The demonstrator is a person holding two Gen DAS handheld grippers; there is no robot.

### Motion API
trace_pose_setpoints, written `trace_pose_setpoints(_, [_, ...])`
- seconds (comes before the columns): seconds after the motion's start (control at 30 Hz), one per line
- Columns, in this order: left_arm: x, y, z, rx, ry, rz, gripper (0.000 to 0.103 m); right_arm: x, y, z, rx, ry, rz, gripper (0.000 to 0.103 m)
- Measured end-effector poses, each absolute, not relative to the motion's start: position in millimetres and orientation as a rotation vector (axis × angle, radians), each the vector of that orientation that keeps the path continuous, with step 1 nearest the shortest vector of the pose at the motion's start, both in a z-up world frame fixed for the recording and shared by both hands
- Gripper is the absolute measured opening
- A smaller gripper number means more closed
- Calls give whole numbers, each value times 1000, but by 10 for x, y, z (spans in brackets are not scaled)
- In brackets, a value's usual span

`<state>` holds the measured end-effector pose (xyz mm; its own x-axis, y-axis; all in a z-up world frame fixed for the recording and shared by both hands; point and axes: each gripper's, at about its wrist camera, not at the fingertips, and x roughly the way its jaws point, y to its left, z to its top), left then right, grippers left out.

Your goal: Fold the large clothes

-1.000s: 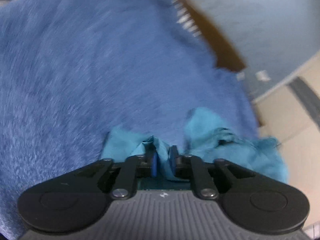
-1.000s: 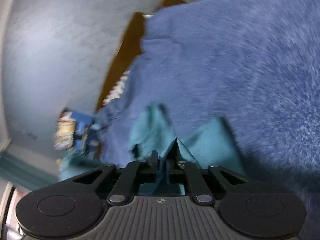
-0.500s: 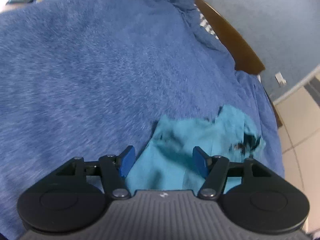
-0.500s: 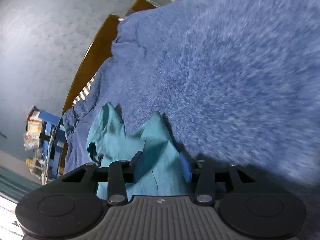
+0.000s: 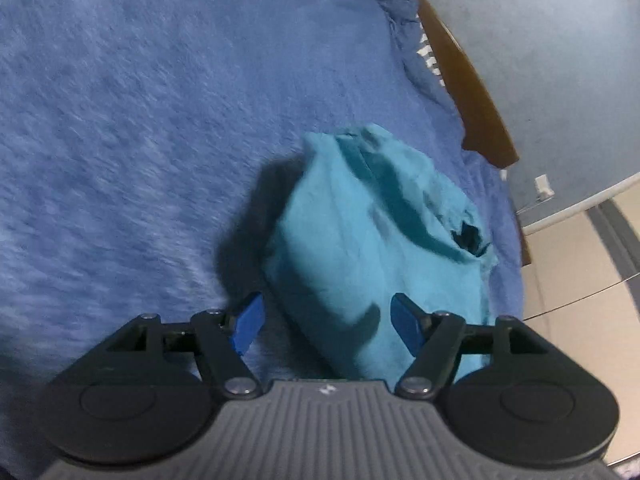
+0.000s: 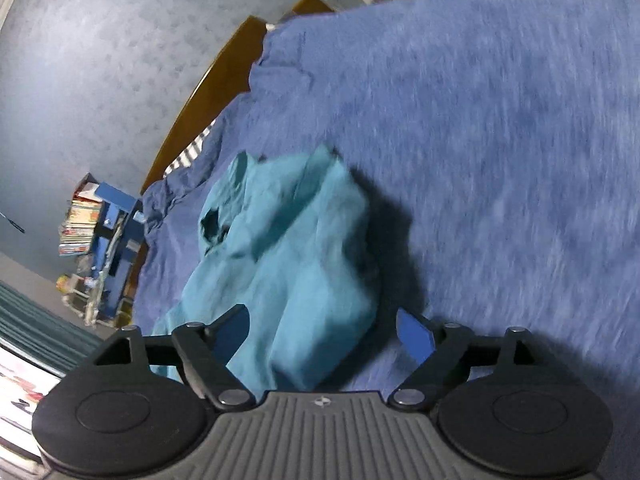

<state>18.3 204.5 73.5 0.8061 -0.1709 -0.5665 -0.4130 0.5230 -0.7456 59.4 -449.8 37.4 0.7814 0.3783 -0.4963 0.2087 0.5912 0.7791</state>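
A teal garment (image 5: 372, 236) lies bunched in a loose folded heap on the fuzzy blue blanket (image 5: 140, 128), near the bed's edge. My left gripper (image 5: 326, 322) hovers just short of the heap's near end, its jaws opening, blue pads clear of the cloth. In the right wrist view the same teal garment (image 6: 288, 256) sits ahead with a dark neck opening on its left side. My right gripper (image 6: 322, 332) is over its near end, jaws opening wide, nothing pressed between the pads.
The blue blanket (image 6: 500, 120) spreads over the whole bed. A brown wooden bed frame (image 5: 472, 92) runs along the far edge beside a blue-grey wall. A blue shelf with books (image 6: 100, 220) stands on the floor. Beige floor tiles (image 5: 580, 272) lie beyond the bed.
Both grippers let go of the teal cloth and opened wide. Both pulled back from the garment, which dropped onto the blanket in a heap.
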Motion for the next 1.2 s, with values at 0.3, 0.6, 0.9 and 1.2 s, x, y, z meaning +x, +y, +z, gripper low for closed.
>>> trace_pose_setpoints(0.3, [656,1778,513,-970,678,231,22,1110,-4063,-47,984,738,57,50])
trace_pose_setpoints(0.6, [-101,1547,1349,-907,550,129,6,645,-4059,401,973,563,90,11])
trace_pose_setpoints(0.9, [-1424,1151,1590,-916,694,89,7,-676,-4283,719,977,653,62,12])
trace_pose_setpoints(1.2, [-1601,1154,1315,-852,836,154,33,-1323,-4554,438,1035,739,-47,43])
